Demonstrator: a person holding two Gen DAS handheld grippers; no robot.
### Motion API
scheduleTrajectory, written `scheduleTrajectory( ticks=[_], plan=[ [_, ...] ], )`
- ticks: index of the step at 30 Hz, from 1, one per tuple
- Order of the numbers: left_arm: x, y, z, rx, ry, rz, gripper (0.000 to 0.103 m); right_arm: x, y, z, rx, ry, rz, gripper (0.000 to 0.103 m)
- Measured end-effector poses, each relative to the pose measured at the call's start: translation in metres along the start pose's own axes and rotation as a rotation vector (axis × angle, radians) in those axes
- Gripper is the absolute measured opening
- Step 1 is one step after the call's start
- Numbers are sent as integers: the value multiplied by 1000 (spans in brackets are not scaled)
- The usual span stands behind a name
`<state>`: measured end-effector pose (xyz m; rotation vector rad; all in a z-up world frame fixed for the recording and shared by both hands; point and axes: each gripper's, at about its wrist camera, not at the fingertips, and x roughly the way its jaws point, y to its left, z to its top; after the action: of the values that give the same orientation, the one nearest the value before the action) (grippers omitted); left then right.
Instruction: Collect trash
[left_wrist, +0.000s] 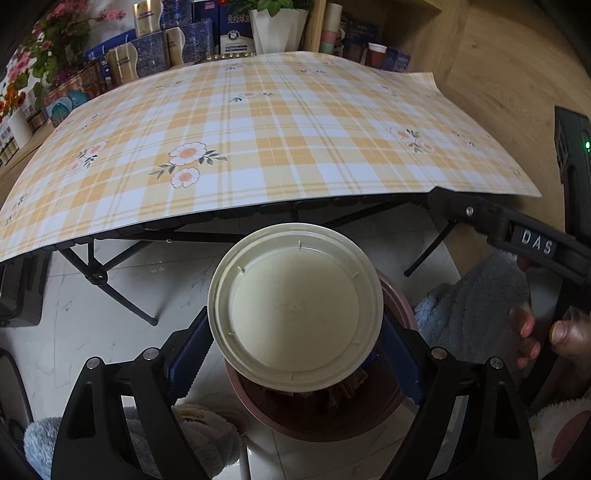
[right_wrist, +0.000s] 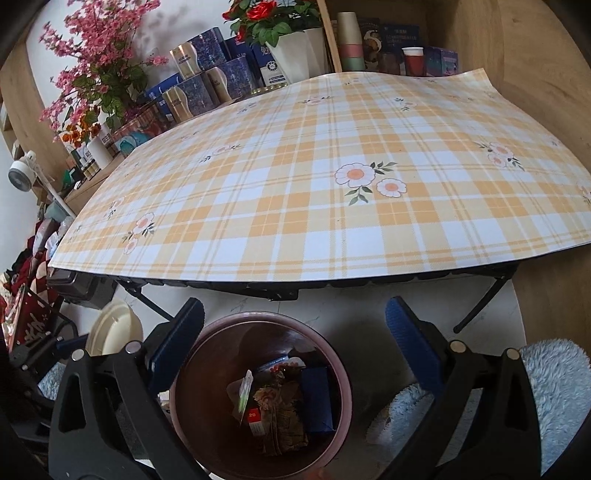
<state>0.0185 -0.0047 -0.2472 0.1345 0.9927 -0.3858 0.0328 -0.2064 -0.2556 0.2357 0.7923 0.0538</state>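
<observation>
A round cream plastic lid (left_wrist: 295, 306) sits flat between the blue pads of my left gripper (left_wrist: 295, 343), which is shut on its edges. It hangs just over a maroon waste bin (left_wrist: 317, 417) on the white floor. In the right wrist view the same lid (right_wrist: 114, 328) shows at the left, beside the bin's rim (right_wrist: 266, 317). Inside the bin lie wrappers, dry brown leaves (right_wrist: 280, 417) and a dark blue packet (right_wrist: 317, 402). My right gripper (right_wrist: 295, 332) stands open above the bin with nothing between its pads.
A folding table under a yellow plaid cloth (right_wrist: 332, 206) overhangs the bin; its black legs (left_wrist: 110, 291) slant to the floor. Boxes, cups and flower pots line the shelf behind. A person's hand (left_wrist: 528, 328) and fluffy blue slippers (right_wrist: 546, 387) are at the right.
</observation>
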Motion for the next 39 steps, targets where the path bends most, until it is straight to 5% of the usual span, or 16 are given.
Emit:
scheduleTrajectory(
  ticks=[12,29,39],
  plan=[
    [17,-8,-4,41,58,9,88,5,-13,1,51,13,1,97],
    [8,12,-2,-39,-1,26,90,1,-4,3,-9,15,-48,97],
    [-90,22,49,42,-298,147,96,-67,32,66,-251,-89,-82,97]
  ],
)
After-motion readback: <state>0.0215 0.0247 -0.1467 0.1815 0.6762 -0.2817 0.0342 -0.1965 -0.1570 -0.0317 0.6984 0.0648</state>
